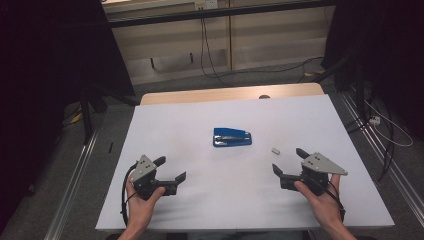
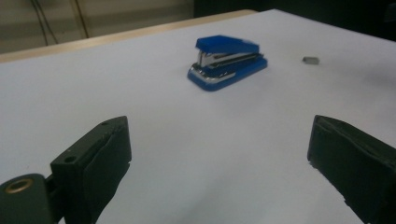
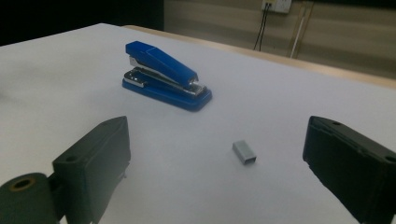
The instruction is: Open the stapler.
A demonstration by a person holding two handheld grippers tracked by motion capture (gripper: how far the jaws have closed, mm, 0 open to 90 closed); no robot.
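A dim workroom with dark curtains at both sides and cables trailing along the far wall frames a white counter [image 1: 200, 200], lit at the centre of the high view. On it sits a blue stapler [image 1: 232, 137], just above the middle of the frame, its long axis running left to right across the picture. A small grey block of staples [image 1: 274, 149] lies apart from it, a little to the lower right.

You hold the left gripper [image 1: 170, 168] at the lower left of the high view and the right gripper [image 1: 287, 161] at the lower right. Both stand spread wide with nothing between their jaws, each pointing inward toward the centre.

The staple block is the nearer prize for your right hand: in the right gripper view it lies low in the frame at [image 3: 244, 152], between the two black jaws and just ahead of them, with the stapler [image 3: 164, 74] beyond it at the upper left. From the left gripper view the stapler [image 2: 227, 60] sits in the upper middle of the frame, well apart from the jaws, and the staples [image 2: 310, 59] farther off at the upper right.

Judged from this, the right gripper is best placed to take the staples, and the stapler lies roughly midway between your two hands.
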